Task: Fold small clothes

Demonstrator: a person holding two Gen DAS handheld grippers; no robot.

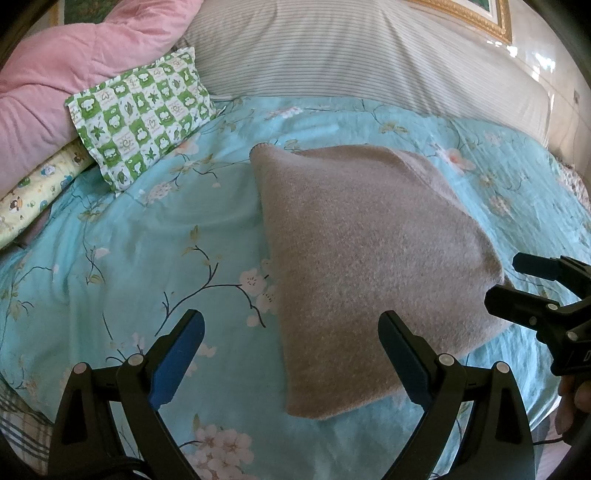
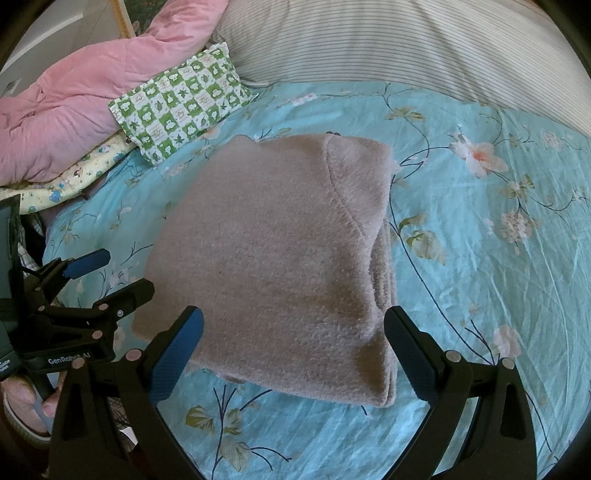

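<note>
A beige fuzzy garment (image 1: 365, 266) lies folded into a thick rectangle on the turquoise floral bedsheet (image 1: 140, 243). It also shows in the right wrist view (image 2: 280, 258), with a curved seam and stacked layers along its right edge. My left gripper (image 1: 291, 354) is open and empty, hovering over the garment's near left edge. My right gripper (image 2: 295, 350) is open and empty, just above the garment's near edge. The right gripper shows at the right of the left wrist view (image 1: 517, 280). The left gripper shows at the left of the right wrist view (image 2: 118, 273).
A green-and-white checked pillow (image 1: 140, 114) lies at the back left, next to a pink quilt (image 1: 74, 62) and a yellow cartoon-print cloth (image 1: 40, 188). A striped bolster (image 1: 362, 51) runs along the head of the bed. A gold picture frame (image 1: 484, 18) hangs behind.
</note>
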